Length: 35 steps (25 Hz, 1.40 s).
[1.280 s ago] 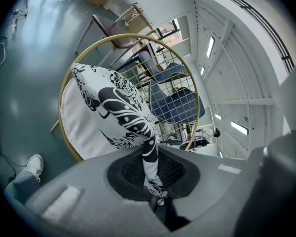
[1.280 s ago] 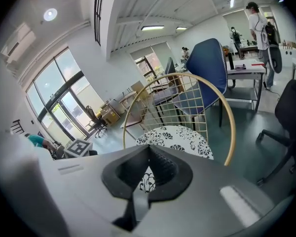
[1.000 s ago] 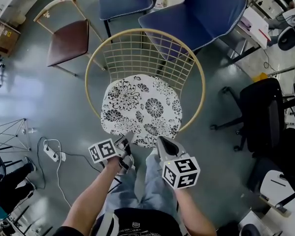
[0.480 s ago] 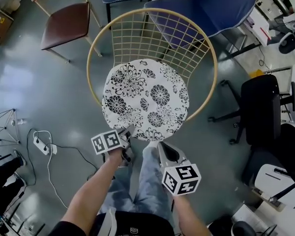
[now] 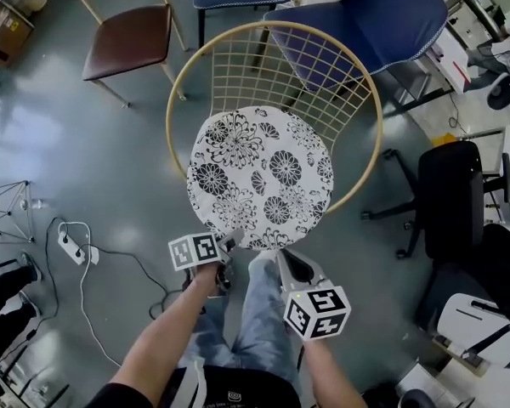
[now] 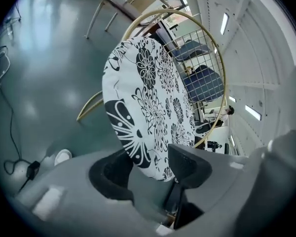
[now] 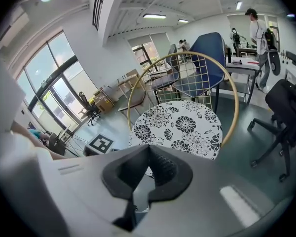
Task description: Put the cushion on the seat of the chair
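Note:
The round white cushion with black flowers (image 5: 262,177) lies on the seat of the wire chair with the tan hoop rim (image 5: 370,100). My left gripper (image 5: 229,243) is at the cushion's near edge. In the left gripper view its jaws (image 6: 150,169) are opening, and the cushion's edge (image 6: 148,107) hangs between them without being pressed. My right gripper (image 5: 280,257) hovers just short of the cushion's near edge. In the right gripper view it (image 7: 149,152) is shut with nothing in it, and the cushion (image 7: 180,125) lies ahead.
A brown-seated wooden chair (image 5: 127,41) stands far left, and blue padded chairs (image 5: 365,15) stand behind the wire chair. A black office chair (image 5: 455,194) is at the right. A power strip with its cable (image 5: 68,249) lies on the grey floor at the left. The person's legs are below the grippers.
The left gripper's jaws have spread and let go of the cushion's near edge. Both hands have sunk a little with the cushion, which now rests flat on the seat.

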Motion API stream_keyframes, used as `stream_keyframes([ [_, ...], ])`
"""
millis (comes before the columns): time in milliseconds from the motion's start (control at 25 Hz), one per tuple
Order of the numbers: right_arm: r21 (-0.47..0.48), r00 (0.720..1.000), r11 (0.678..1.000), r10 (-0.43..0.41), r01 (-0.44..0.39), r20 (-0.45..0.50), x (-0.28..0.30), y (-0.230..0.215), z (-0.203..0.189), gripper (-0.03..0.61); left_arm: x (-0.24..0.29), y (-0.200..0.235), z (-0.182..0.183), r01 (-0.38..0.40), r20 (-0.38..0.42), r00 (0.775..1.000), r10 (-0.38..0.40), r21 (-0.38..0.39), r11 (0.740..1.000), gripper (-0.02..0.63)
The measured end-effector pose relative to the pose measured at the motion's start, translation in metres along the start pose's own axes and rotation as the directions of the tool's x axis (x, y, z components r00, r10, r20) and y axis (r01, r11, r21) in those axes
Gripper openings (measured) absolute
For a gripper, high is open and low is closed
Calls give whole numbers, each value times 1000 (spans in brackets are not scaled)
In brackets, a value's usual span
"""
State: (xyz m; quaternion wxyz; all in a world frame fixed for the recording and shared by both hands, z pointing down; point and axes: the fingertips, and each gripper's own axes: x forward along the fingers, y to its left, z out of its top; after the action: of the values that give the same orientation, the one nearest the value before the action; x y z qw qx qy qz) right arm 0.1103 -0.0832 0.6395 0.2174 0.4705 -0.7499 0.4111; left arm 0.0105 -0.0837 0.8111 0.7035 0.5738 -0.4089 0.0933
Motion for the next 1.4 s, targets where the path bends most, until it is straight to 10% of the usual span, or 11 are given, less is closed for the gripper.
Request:
stream_keyframes([
  [400, -11, 995, 1000, -13, 14, 97, -22, 42, 27, -3, -75, -26, 2, -35, 32, 999, 27, 260, 965, 199],
  [720, -26, 984, 999, -34, 39, 177, -48, 85, 44, -3, -139, -105, 2, 48, 67, 994, -90, 473, 880, 63],
  [1400, -57, 925, 993, -71, 100, 373, -107, 128, 85, -3, -235, -252, -9, 54, 128, 942, -309, 854, 517, -3],
])
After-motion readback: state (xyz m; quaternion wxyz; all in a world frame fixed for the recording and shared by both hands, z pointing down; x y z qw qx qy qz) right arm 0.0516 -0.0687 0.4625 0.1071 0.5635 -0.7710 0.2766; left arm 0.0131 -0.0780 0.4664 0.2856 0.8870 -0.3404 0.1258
